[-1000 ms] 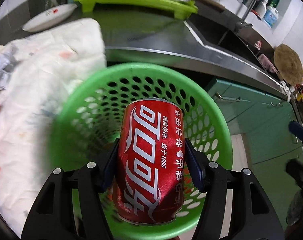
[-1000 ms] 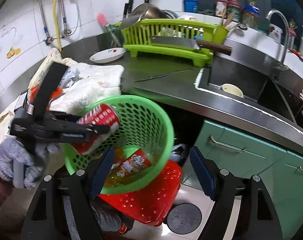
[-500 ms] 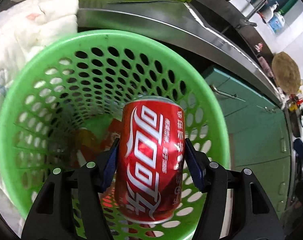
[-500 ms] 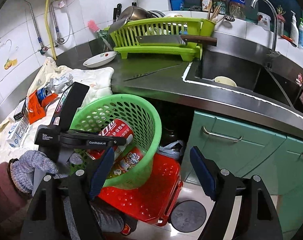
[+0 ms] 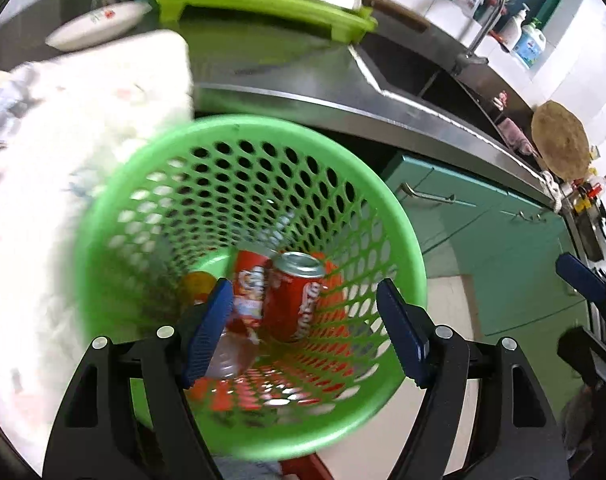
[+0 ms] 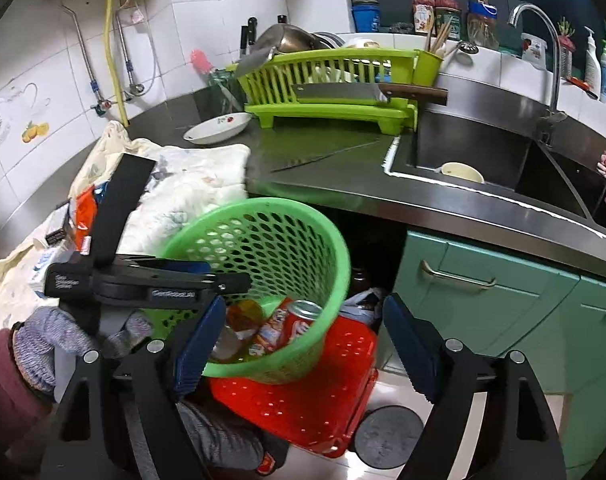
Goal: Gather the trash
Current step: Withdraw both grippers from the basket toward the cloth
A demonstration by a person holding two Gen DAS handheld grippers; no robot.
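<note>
A red cola can (image 5: 297, 294) lies at the bottom of the green perforated trash basket (image 5: 243, 136), beside a red snack wrapper (image 5: 249, 292) and other trash. My left gripper (image 5: 305, 330) is open and empty above the basket's near rim. In the right wrist view the can (image 6: 303, 320) shows inside the basket (image 6: 303, 220), with the left gripper (image 6: 227, 280) over its rim. My right gripper (image 6: 303, 344) is open and empty in front of the basket. More wrappers (image 6: 85, 212) lie on the white cloth (image 6: 195, 184) on the counter.
The basket sits on a red crate (image 6: 303, 404) on the floor, beside green cabinets (image 6: 503, 292). The dark counter (image 6: 323, 148) holds a dish rack (image 6: 331, 80), a cleaver (image 6: 343, 92), a knife (image 6: 323, 156), a plate (image 6: 217, 128) and a sink (image 6: 483, 152).
My left gripper has opened and let go of the cola can, which dropped to the bottom of the basket. The left gripper has drawn back above the rim.
</note>
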